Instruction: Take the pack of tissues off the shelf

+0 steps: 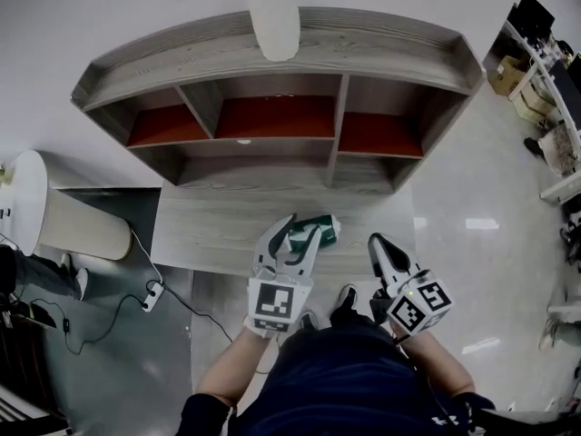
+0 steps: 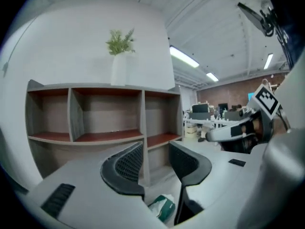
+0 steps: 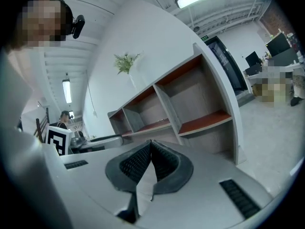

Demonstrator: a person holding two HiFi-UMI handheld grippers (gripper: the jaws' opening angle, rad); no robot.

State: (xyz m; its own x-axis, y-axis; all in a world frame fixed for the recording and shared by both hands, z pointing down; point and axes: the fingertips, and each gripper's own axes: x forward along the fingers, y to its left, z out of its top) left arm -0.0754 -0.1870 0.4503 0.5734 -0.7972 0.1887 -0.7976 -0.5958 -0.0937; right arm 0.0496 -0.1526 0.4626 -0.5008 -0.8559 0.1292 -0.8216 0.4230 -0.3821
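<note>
Office floor and white wall all round, with workstations point(image 1: 549, 71) well off beyond the right jaws. Ahead of both pairs of jaws, a grey wooden shelf point(image 1: 381, 48) with three red-floored compartments across, all bare as far as shows. On top of it, above and beyond the jaws, a white vase point(image 1: 272, 21) with a green sprig. At its foot, a low front board point(image 1: 209, 234), running out beneath the left jaws.

Left gripper point(image 1: 302, 228): hangs over that board, pointing nearly level at the compartments, jaws apart with only air between the pads. Grips nothing. Right gripper point(image 1: 376, 243): just alongside the left one, jaws pressed together and empty.

Pack of tissues point(image 1: 329, 229), green and white: lies on the front board, below the left jaws and apart from both pads. Shows low down between them in the left gripper view.

Reads as the approach step, with the pick not yet made. Next move probably calls for dipping the left jaws down to the board, straddling the pack across its narrower side, then closing gently, since a soft wrapper gives under pressure. Asks nothing of the right jaws beyond keeping clear.
</note>
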